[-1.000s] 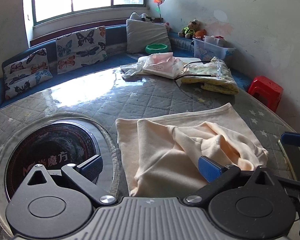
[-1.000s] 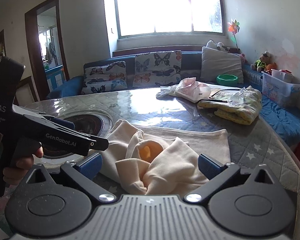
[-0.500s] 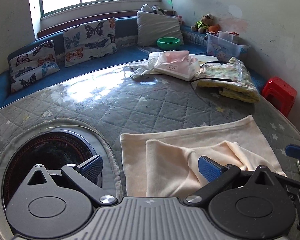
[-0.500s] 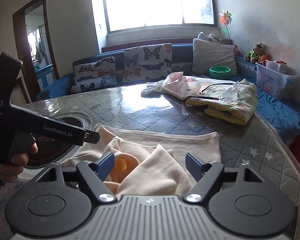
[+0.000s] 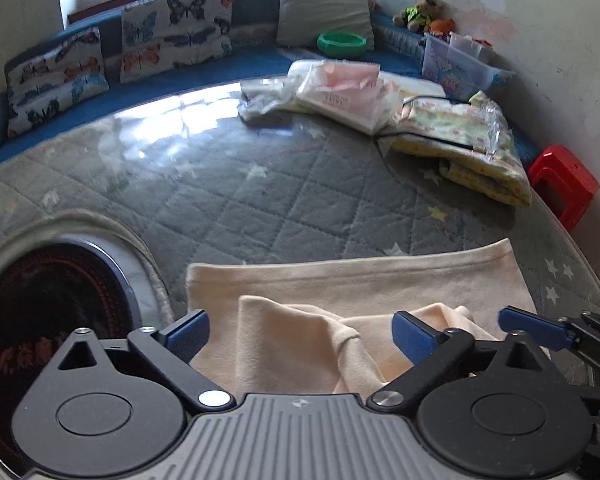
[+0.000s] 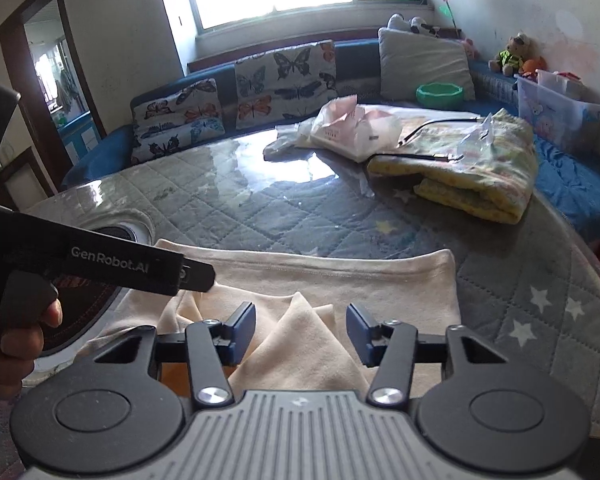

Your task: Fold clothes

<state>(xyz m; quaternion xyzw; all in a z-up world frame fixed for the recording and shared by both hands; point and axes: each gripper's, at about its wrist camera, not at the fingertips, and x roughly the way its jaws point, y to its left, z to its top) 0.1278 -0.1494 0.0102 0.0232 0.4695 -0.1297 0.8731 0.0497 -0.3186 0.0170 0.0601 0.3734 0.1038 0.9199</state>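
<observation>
A cream garment (image 5: 360, 284) lies rumpled on the near part of the table, its straight hem on the far side. My left gripper (image 5: 300, 334) hangs open wide just over the garment's left half, with nothing clamped. In the right wrist view the same garment (image 6: 340, 276) rises in a pointed fold. My right gripper (image 6: 301, 330) straddles that fold, jaws partly closed and still open, pads apart from the cloth. The left gripper's black body (image 6: 140, 268), held by a hand (image 6: 28, 336), reaches in from the left. One right finger (image 5: 532, 326) shows at the left wrist view's right edge.
The round table has a grey quilted cover (image 5: 280, 184) with a dark round inset (image 5: 48, 304) at the near left. A folded yellow blanket (image 5: 460, 144) and a pink-white bag (image 5: 340, 88) lie at the far side. A red stool (image 5: 564, 184) stands to the right of the table.
Both grippers have moved in lower over the garment. The right gripper's jaws have narrowed step by step around the raised fold. The left gripper's jaws stay wide.
</observation>
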